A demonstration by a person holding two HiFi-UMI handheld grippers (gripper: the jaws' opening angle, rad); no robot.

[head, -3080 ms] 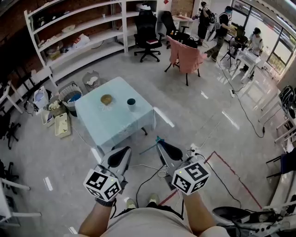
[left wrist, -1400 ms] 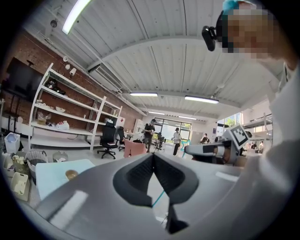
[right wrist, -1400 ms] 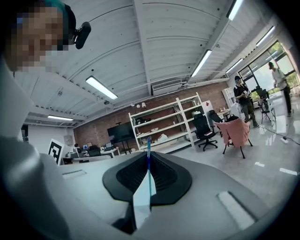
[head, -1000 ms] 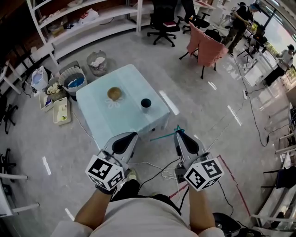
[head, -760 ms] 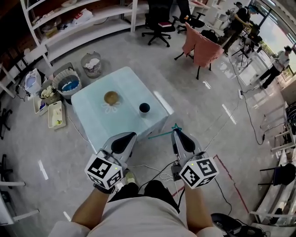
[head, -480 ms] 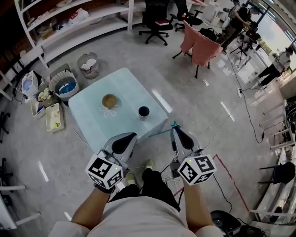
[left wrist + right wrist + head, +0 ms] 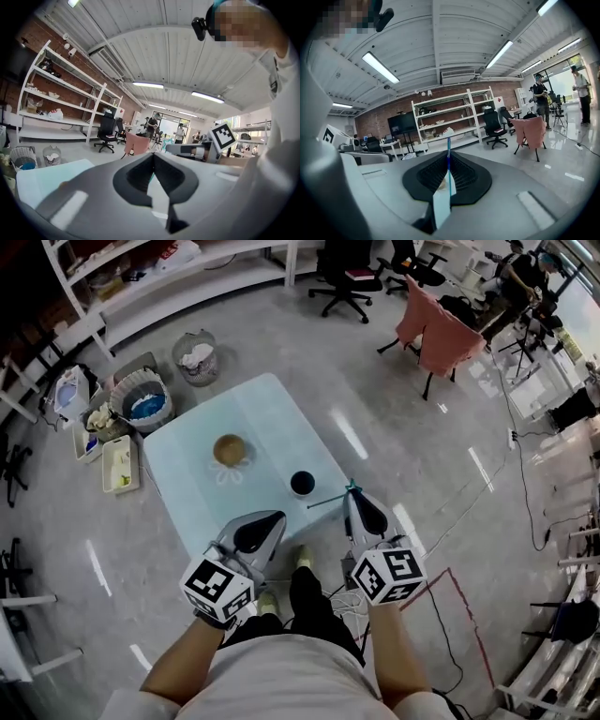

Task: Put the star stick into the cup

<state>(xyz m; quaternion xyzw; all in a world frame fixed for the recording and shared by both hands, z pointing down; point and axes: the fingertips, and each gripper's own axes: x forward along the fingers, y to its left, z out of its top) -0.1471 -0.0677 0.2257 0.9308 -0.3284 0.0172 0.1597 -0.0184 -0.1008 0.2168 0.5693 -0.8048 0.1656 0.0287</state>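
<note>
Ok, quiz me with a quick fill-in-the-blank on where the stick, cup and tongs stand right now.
1. The right tongs are shut on the ____.
2. The left tongs are shut and hold ____.
3. The cup stands near the edge of the pale blue ____, with no stick in it.
4. In the head view, the bowl sits to the ____ of the cup.

Missing words: star stick; nothing; table; left.
</note>
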